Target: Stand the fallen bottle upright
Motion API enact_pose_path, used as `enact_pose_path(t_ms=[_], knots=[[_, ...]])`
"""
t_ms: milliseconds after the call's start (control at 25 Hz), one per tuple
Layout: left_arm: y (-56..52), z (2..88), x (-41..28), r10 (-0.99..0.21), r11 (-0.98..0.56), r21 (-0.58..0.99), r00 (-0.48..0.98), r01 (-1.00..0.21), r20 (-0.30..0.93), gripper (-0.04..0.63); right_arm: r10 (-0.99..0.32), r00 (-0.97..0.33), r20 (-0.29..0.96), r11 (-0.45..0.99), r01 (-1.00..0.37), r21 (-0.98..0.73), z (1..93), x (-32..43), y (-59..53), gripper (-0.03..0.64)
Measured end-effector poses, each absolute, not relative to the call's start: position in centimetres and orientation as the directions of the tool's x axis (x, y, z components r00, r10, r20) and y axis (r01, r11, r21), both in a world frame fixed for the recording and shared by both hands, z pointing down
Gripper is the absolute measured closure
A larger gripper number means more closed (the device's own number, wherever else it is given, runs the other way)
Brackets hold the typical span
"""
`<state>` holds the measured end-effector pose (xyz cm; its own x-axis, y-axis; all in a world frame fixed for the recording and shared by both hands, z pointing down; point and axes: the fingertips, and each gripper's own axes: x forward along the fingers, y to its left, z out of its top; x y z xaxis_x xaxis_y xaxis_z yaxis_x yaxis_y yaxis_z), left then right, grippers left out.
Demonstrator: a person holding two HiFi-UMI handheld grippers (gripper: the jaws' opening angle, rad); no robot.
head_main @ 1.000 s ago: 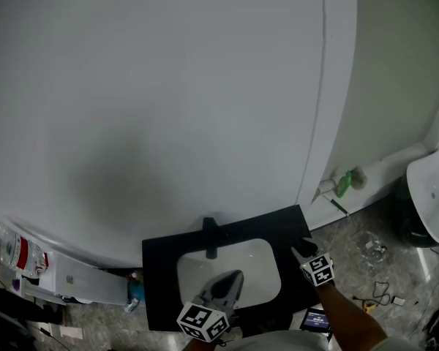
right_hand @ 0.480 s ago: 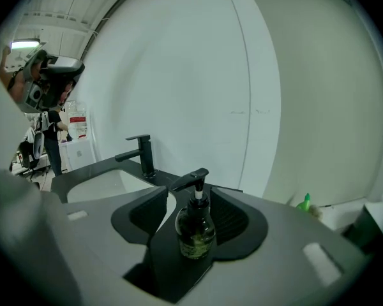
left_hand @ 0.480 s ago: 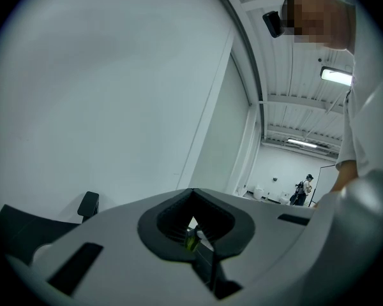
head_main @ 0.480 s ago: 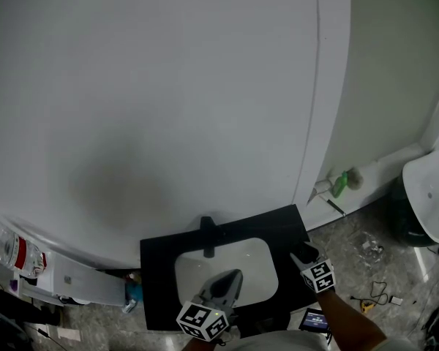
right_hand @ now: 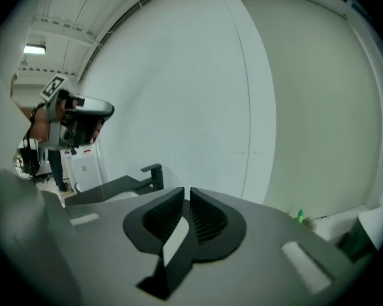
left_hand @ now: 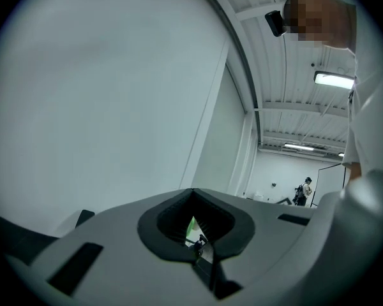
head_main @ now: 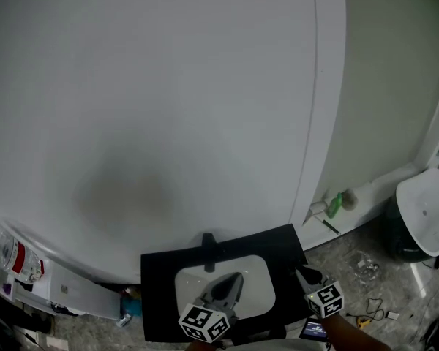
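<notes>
A black counter [head_main: 157,291] with a white basin [head_main: 194,282] and a black tap [head_main: 208,245] stands against the white wall. No bottle shows on it. A small green bottle [head_main: 336,204] [right_hand: 299,217] is on the floor at the wall's foot; whether it stands or lies I cannot tell. A clear bottle with a red label [head_main: 13,253] lies at the far left. My left gripper [head_main: 236,276] hovers over the basin, shut and empty [left_hand: 192,192]. My right gripper [head_main: 301,271] is at the counter's right corner; its jaws are closing, a narrow gap left, nothing between them [right_hand: 186,195].
A white box [head_main: 73,289] sits on the floor left of the counter. At the right stand a white tub [head_main: 424,209] and a dark bin [head_main: 396,232]. A small screen [head_main: 314,329] lies by my right arm. A person [left_hand: 304,190] stands far off.
The counter has slid lower in the head view. My right gripper has shifted down and to the right there, off the counter's corner. The left gripper has barely moved.
</notes>
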<state>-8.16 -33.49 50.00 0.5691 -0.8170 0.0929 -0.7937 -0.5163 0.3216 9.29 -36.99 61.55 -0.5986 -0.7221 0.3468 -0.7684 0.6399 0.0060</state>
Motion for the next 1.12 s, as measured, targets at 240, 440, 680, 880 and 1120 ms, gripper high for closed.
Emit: enact_pose_path(t_ms=[240, 440, 680, 880, 1120], knots=[[-34.4, 46.4, -8.2, -0.817, -0.545, 0.277, 0.575, -0.792, 0.038, 0.589, -0.647, -0.736, 0.199, 0.752, -0.659, 0.004, 48.5, 2.7, -36.1, 0.614], [-35.7, 43.2, -9.0, -0.827, -0.544, 0.242, 0.561, -0.804, 0.006, 0.589, -0.594, -0.797, 0.107, 0.802, -0.597, 0.004, 41.7, -1.5, -36.8, 0.615], [-37.1, 39.9, -10.9, -0.848, -0.521, 0.201, 0.529, -0.830, -0.012, 0.589, -0.555, -0.830, 0.055, 0.832, -0.554, 0.021, 38.3, -4.6, -37.1, 0.615], [-37.5, 39.3, -11.4, -0.854, -0.513, 0.189, 0.520, -0.838, -0.009, 0.589, -0.548, -0.836, 0.037, 0.836, -0.548, 0.009, 37.8, -5.3, -37.7, 0.617], [-38.1, 38.8, -10.3, -0.855, -0.513, 0.175, 0.518, -0.840, -0.017, 0.589, -0.557, -0.830, 0.024, 0.830, -0.557, -0.026, 37.7, -4.5, -38.6, 0.617]])
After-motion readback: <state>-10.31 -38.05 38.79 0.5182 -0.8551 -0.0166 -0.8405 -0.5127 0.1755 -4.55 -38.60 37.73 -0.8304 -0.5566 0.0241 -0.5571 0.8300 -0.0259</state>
